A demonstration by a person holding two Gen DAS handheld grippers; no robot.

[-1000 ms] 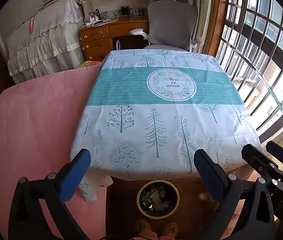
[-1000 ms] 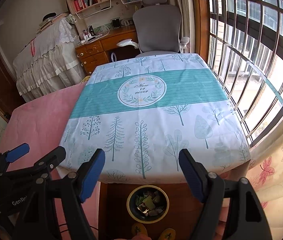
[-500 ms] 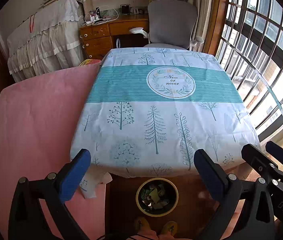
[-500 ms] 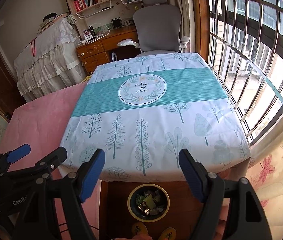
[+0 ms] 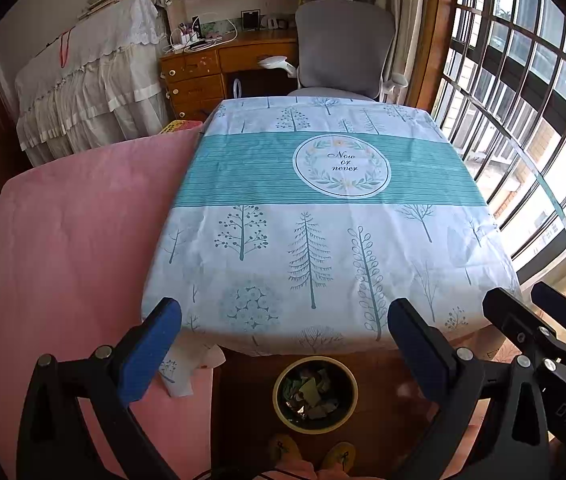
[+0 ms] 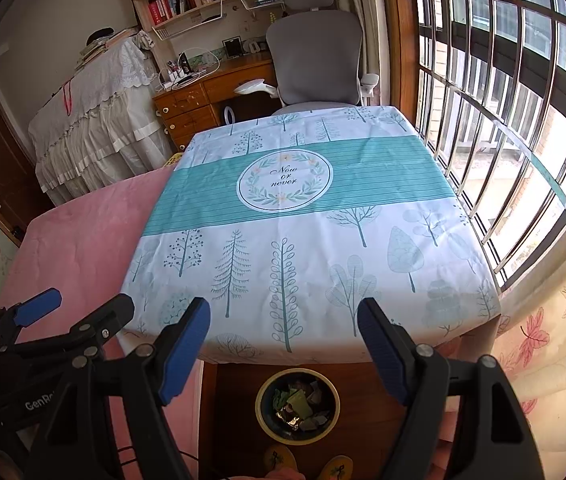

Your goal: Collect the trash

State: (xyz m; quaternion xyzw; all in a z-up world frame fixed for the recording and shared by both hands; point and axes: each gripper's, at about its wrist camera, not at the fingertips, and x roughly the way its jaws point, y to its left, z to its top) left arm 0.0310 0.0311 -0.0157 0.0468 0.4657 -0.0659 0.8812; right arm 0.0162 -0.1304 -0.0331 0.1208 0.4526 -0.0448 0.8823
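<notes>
Trash (image 5: 315,394) in bin (image 5: 283,380), below between spread fingers (image 5: 149,350).

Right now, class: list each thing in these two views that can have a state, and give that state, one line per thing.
left gripper: open, holding nothing
right gripper: open, holding nothing
bin: on the floor, upright, holds scraps
tablecloth: spread flat, nothing lying on it
office chair: unoccupied, by the desk
</notes>
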